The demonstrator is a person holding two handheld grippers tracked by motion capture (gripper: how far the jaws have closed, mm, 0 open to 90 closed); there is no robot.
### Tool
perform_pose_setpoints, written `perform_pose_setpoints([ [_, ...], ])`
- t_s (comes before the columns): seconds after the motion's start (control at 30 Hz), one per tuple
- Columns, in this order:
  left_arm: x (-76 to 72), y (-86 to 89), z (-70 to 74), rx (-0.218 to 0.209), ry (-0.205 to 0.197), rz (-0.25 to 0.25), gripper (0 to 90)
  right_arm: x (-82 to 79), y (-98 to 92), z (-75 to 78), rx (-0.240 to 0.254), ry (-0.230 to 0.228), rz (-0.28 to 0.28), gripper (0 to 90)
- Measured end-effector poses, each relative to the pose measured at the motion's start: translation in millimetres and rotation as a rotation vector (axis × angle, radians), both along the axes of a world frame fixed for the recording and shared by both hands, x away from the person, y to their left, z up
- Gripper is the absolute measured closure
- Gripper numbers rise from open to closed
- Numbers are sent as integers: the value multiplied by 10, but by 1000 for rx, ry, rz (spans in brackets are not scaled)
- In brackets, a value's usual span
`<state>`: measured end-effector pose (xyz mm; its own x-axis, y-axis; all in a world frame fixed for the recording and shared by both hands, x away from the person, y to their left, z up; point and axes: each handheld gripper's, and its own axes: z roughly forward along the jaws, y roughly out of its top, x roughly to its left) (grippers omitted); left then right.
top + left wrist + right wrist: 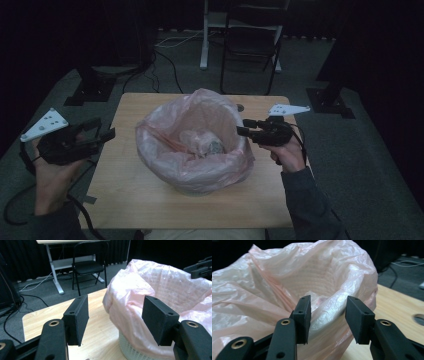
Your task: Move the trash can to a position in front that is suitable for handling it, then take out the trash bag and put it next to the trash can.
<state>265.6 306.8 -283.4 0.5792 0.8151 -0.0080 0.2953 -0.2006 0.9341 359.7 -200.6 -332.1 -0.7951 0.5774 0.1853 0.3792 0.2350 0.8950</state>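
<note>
At the pink bag [287, 290] rim, right gripper [328, 315] half-open.

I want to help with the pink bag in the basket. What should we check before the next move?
1. Right gripper open at the pink bag rim: ok.
2. Bag film pinched between its pads: not ok, not yet.
3. Left gripper open, off the bag: ok.
4. White basket standing on the table: ok.
5. Crumpled trash stays inside the bag: ok.
6. Bag free to lift: cannot tell.
</note>
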Motion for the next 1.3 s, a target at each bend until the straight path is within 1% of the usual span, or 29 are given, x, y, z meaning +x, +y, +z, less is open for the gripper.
perform_pose_setpoints([
  [0.03,0,0,0,0,0,0,385,0,0,0,0,0,0,553],
  [0.1,3,-4,-7,9,7,-8,385,-39,91,0,1,-1,20,548],
  [0.13,4,-5,-12,9,9,-11,385,-64,182,5,-5,-6,40,546],
  [0.17,7,1,-16,12,11,-18,385,-69,225,8,-9,-8,52,545],
  [0.2,11,8,-20,11,14,-19,385,-69,225,8,-9,-8,52,545],
  [0.23,15,16,-22,13,17,-19,385,-76,268,13,-12,-9,61,544],
  [0.27,17,24,-23,14,20,-19,385,-98,351,22,-22,-13,75,539],
  [0.3,19,32,-23,12,20,-20,385,-98,351,22,-22,-13,75,539],
  [0.4,24,64,-25,1,24,-24,385,-167,508,24,-24,-17,114,517],
  [0.47,26,71,-26,-2,24,-27,385,-184,540,28,-29,-18,123,514],
  [0.5,28,78,-26,-5,25,-28,385,-213,594,40,-43,-26,139,509],
  [0.53,32,83,-31,-10,27,-31,385,-224,612,49,-52,-38,145,510],
  [0.57,32,83,-31,-10,27,-31,385,-224,612,49,-52,-38,145,510],
  [0.6,33,83,-34,-10,29,-32,385,-236,619,62,-67,-52,149,514],
  [0.63,34,85,-38,-6,31,-36,384,-245,615,76,-77,-66,151,511],
  [0.67,34,85,-38,-5,31,-37,380,-255,586,99,-83,-89,137,503],
  [0.73,36,84,-40,-4,33,-43,377,-261,523,120,-90,-110,118,489],
  [0.8,42,74,-45,-1,39,-42,376,-254,455,121,-93,-106,106,484],
  [0.9,48,52,-54,7,45,-43,373,-268,366,103,-122,-111,89,471],
  [0.97,44,43,-48,11,44,-49,372,-286,306,87,-125,-113,81,470],
  [1.07,43,43,-40,9,39,-50,369,-312,202,51,-149,-120,71,460],
  [1.17,49,53,-46,3,41,-48,369,-311,153,5,-174,-118,68,442],
  [1.3,46,59,-41,-2,39,-49,369,-330,132,-67,-211,-122,80,415],
])
